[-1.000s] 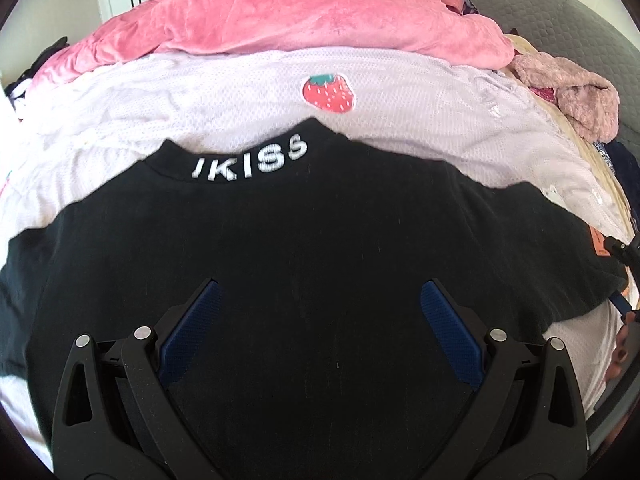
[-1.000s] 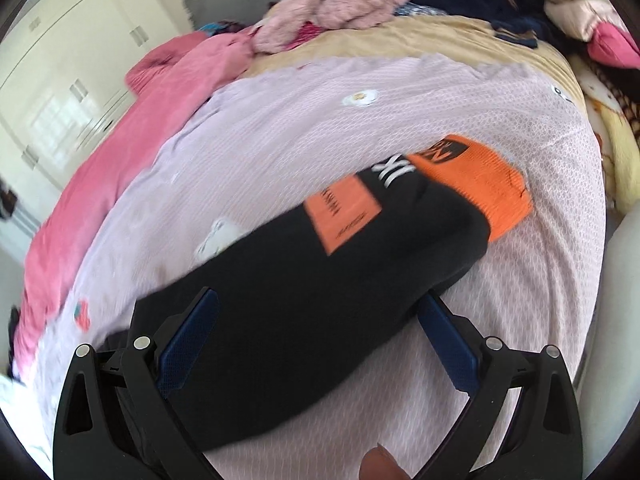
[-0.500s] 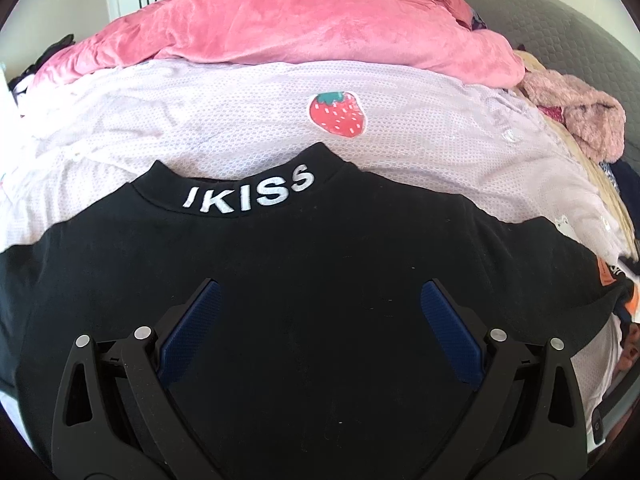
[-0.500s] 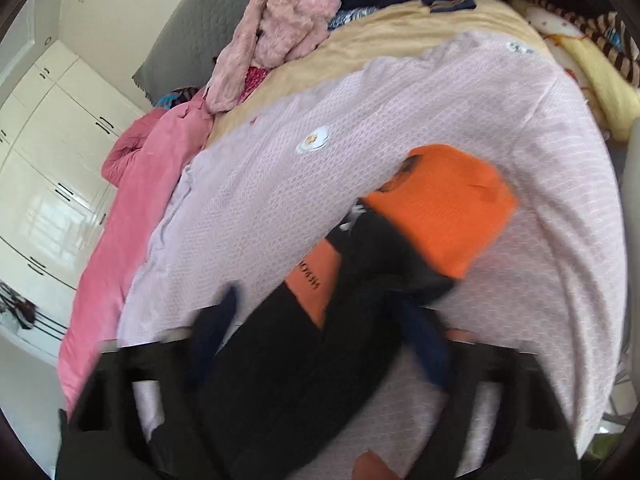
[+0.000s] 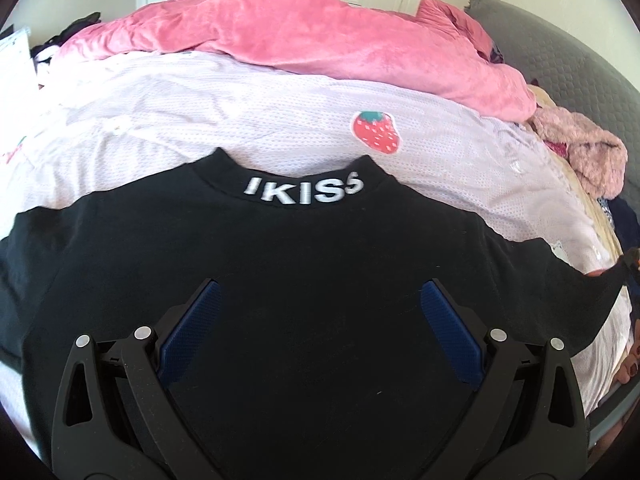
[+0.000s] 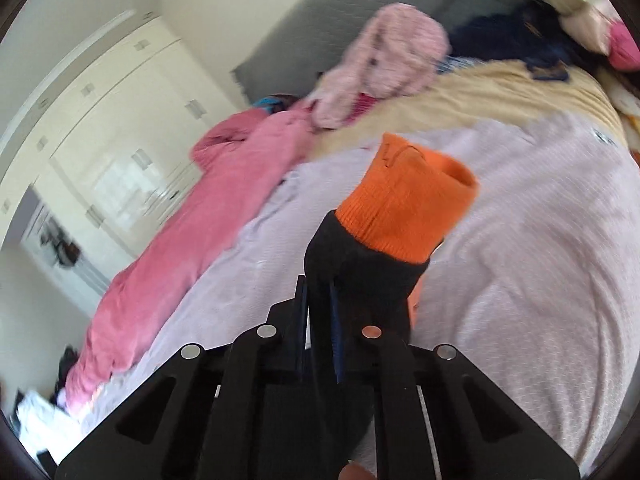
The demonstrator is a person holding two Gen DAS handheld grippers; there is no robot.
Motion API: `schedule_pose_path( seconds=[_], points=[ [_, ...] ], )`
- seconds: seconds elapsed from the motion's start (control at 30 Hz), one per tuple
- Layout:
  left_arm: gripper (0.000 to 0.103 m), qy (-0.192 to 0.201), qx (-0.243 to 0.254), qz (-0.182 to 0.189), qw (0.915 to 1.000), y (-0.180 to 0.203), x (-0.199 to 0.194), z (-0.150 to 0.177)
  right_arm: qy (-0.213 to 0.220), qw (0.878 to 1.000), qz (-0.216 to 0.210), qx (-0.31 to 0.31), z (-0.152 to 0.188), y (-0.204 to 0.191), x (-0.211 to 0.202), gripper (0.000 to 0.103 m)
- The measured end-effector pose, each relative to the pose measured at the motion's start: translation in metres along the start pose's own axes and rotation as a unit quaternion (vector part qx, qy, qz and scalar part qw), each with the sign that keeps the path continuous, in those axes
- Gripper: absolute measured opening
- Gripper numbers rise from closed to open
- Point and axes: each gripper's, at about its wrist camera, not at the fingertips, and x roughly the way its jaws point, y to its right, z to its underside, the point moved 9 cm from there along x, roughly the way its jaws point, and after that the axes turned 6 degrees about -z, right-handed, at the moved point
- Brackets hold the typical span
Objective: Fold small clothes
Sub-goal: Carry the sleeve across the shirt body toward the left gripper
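A black top (image 5: 312, 280) with white "IKISS" lettering on its collar lies flat on the lilac bedspread (image 5: 240, 120). My left gripper (image 5: 320, 320) hovers open over the middle of the top, nothing between its blue pads. In the right wrist view my right gripper (image 6: 320, 292) is shut on the top's black sleeve (image 6: 360, 276). The sleeve's orange cuff (image 6: 408, 208) stands up beyond the fingertips, lifted off the bedspread (image 6: 520, 280). At the far right edge of the left wrist view that sleeve end (image 5: 600, 280) rises off the bed.
A pink velvet blanket (image 5: 320, 40) lies bunched along the far side of the bed. A fuzzy pink garment (image 6: 384, 64) and dark clothes (image 6: 512, 36) sit near the grey headboard (image 6: 320, 28). White wardrobes (image 6: 120, 120) stand beyond. A person's fingers (image 5: 630, 368) show at right.
My right gripper has closed on the sleeve and lifted it, tilting up so the orange cuff now stands above the bed. The left gripper drifted sideways over the black top, staying open.
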Motion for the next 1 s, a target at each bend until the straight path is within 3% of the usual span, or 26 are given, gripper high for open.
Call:
schedule_pose_path(
  seconds=[0.13,0.3,0.43,0.53,0.77,0.83,0.93,1.0],
  points=[
    [0.094,0.000,-0.020,-0.001,0.9998,-0.018,-0.007,0.002,-0.019,0.995,-0.060,-0.074,0.014,-0.048,0.002,0.010],
    [0.094,0.001,-0.045,-0.002,0.9990,-0.044,-0.015,0.006,-0.037,0.975,-0.132,-0.173,0.041,-0.112,-0.003,0.010],
    [0.094,0.001,-0.063,-0.009,0.9980,-0.064,-0.019,0.007,-0.080,0.952,-0.193,-0.225,0.080,-0.154,-0.001,0.010],
    [0.094,0.000,-0.078,-0.009,0.9969,-0.078,-0.022,0.009,-0.114,0.934,-0.216,-0.261,0.108,-0.173,0.000,0.010],
    [0.094,-0.011,-0.090,-0.002,0.9959,-0.088,-0.023,0.014,-0.170,0.877,-0.256,-0.369,0.181,-0.213,-0.015,0.010],
    [0.094,-0.014,-0.088,0.006,0.9960,-0.082,-0.023,0.016,-0.162,0.876,-0.251,-0.379,0.178,-0.213,-0.021,0.014],
    [0.094,-0.021,-0.076,0.024,0.9966,-0.064,-0.021,0.016,-0.157,0.890,-0.228,-0.363,0.163,-0.201,-0.015,0.035],
    [0.094,-0.023,-0.069,0.037,0.9967,-0.050,-0.020,0.014,-0.178,0.893,-0.216,-0.353,0.159,-0.188,-0.006,0.046]
  ],
)
